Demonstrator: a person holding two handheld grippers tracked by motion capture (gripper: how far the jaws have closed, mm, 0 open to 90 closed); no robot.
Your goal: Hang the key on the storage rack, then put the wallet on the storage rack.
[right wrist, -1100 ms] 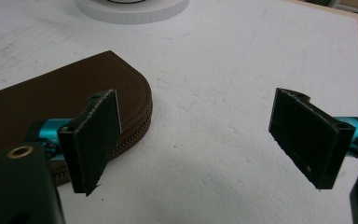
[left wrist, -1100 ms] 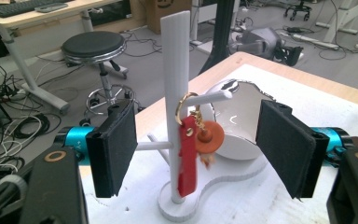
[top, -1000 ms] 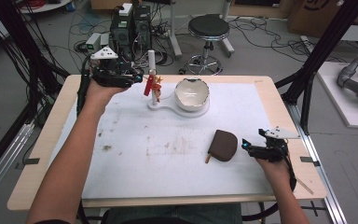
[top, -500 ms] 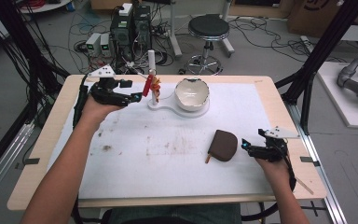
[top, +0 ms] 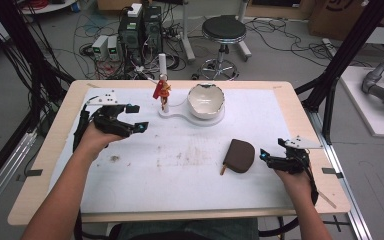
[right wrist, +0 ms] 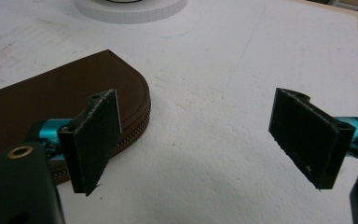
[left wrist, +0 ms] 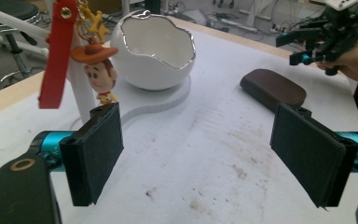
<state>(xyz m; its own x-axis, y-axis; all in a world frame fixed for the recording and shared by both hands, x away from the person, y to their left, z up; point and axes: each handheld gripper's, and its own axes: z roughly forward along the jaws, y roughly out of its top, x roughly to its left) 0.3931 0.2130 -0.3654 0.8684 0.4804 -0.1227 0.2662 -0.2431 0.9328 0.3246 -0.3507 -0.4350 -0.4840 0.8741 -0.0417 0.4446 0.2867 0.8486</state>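
The left tool (left wrist: 196, 156) stands with its jaws wide apart, just opened further, and nothing between them but stained white counter (left wrist: 205, 140). Past the left jaw, a cowboy-doll keychain (left wrist: 95, 70) on a red strap (left wrist: 56, 56) hangs from a white stand (left wrist: 135, 105) bearing an eggshell-shaped bowl (left wrist: 154, 51). A brown pouch (left wrist: 272, 88) lies farther right, near the right tool (left wrist: 303, 49).

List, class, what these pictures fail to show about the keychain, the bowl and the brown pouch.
- Keychain: in the left gripper view the top edge cuts off how it hangs on the white stand; in the high view it is too small to tell.
- Bowl: its bottom inside is hidden by its own wall.
- Brown pouch: in the right gripper view the left edge and a jaw of the right hand-held gripper cover part of it; contents unseen.
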